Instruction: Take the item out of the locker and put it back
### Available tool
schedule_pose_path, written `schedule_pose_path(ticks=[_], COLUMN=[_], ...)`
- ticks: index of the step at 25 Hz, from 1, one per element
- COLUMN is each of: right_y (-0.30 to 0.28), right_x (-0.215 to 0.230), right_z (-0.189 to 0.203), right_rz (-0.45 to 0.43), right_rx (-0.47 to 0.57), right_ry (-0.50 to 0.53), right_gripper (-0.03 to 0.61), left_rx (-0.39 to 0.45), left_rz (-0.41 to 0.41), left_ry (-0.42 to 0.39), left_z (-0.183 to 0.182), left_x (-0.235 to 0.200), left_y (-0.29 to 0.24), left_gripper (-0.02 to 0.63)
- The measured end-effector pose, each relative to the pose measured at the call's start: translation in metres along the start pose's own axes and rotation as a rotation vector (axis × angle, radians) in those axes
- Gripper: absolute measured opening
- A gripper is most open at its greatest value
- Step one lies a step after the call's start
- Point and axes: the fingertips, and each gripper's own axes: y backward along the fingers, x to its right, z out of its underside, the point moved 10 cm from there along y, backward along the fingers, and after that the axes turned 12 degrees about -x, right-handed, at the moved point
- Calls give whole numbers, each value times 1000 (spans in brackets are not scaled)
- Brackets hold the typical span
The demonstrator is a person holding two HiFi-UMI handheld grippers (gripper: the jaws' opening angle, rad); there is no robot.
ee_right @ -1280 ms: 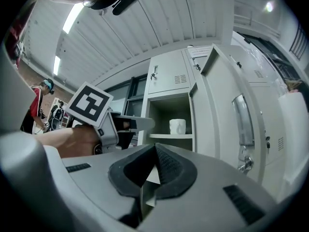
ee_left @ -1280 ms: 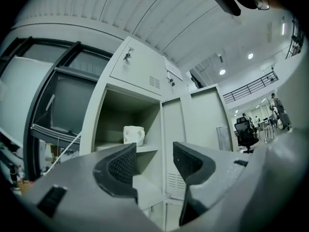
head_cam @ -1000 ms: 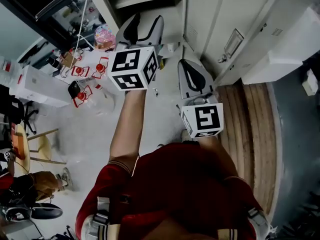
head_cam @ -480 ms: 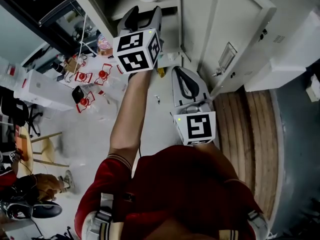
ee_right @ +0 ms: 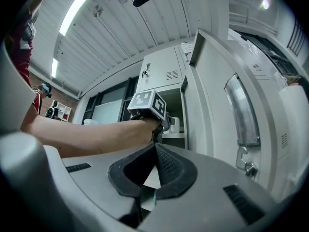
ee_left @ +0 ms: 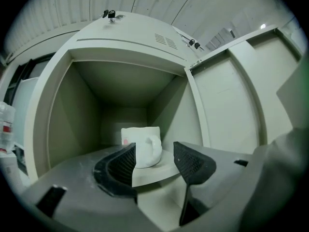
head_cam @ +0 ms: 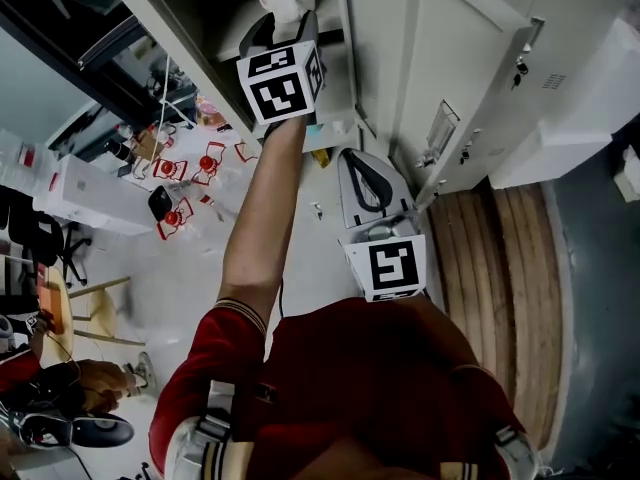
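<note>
The left gripper [ee_left: 154, 154] is held out on a bare arm into the open compartment of a pale grey metal locker [ee_left: 126, 32], its black ribbed jaws spread wide apart and closed on nothing. A white ceramic mug [ee_left: 146, 146] with a small pink mark on its side is seen standing upright on the compartment's pale shelf [ee_left: 150, 174], towards the back wall, with its handle turned to the right. In the left gripper view the mug is framed between the two jaws – its left edge is covered by the left jaw, and whether it is touched cannot be told. The locker's door [head_cam: 452, 58] is swung open to the right of the compartment. The right gripper [ee_right: 155, 150] is kept low and back, just beside the open door – its jaws are pressed together at the tips, with nothing between them. A red sleeve [head_cam: 215, 353] is worn on the outstretched arm.
</note>
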Motion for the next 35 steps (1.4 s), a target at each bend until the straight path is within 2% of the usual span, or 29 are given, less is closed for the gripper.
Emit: schedule_pose_path(ticks=[9, 14, 19, 28, 32, 35], right_y=[0, 0, -3, -9, -11, -13], right_x=[5, 7, 9, 4, 2, 2], right_z=[4, 7, 9, 13, 15, 15], right_rz=[-19, -28, -38, -57, -58, -59], right_rx=[10, -5, -2, -18, -44, -26], right_ry=[-4, -16, -28, -35, -40, -46], right_gripper=[0, 0, 0, 0, 0, 0], left_rx=[-50, -29, -19, -10, -8, -5], left_rz=[-75, -136, -148, -173, -152, -120], left_ry=[-9, 2, 9, 24, 20, 30], left_z=[-1, -1, -4, 0, -1, -1], left_x=[4, 0, -5, -27, -36, -40], left_y=[-26, -31, -32, -24, -23, -23], left_gripper=[225, 224, 216, 135, 69, 64])
